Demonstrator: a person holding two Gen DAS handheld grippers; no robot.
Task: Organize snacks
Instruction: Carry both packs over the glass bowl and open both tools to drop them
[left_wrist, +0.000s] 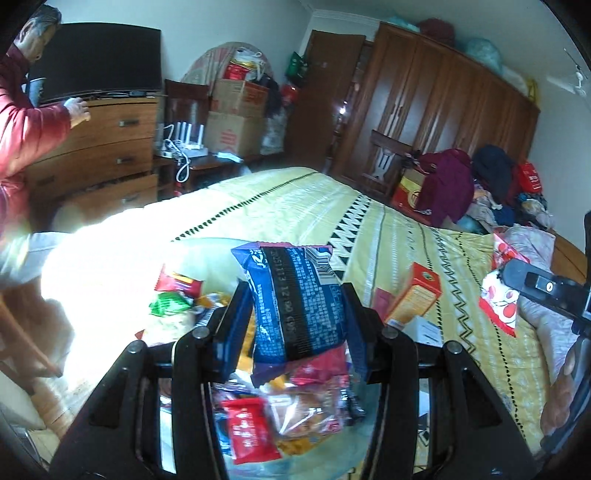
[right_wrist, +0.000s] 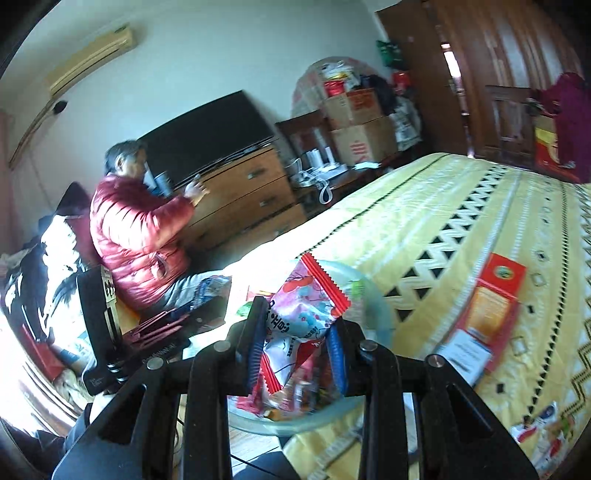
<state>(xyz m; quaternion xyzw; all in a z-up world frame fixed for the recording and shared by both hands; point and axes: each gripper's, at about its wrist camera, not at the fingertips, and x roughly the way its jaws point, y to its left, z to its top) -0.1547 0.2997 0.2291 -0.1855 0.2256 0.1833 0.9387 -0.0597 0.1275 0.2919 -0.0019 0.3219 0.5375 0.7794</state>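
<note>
A blue snack packet (left_wrist: 299, 302) is gripped by the left claw (left_wrist: 295, 325), a pink-and-red packet (right_wrist: 303, 317) by the right claw (right_wrist: 297, 343); each is best lowered gently into the clear bowl (right_wrist: 380, 314) at 6 o'clock.

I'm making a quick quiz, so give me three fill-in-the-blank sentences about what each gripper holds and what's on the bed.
1. The left gripper is shut on a ____ snack packet.
2. The right gripper holds a packet that is mostly ____.
3. The orange box lies on the ____.

Missing words: blue; pink; bed

A bowl (left_wrist: 207, 247) of snacks (left_wrist: 247, 424) sits on the bed (left_wrist: 295, 199), box (left_wrist: 413, 299) beside it.
</note>
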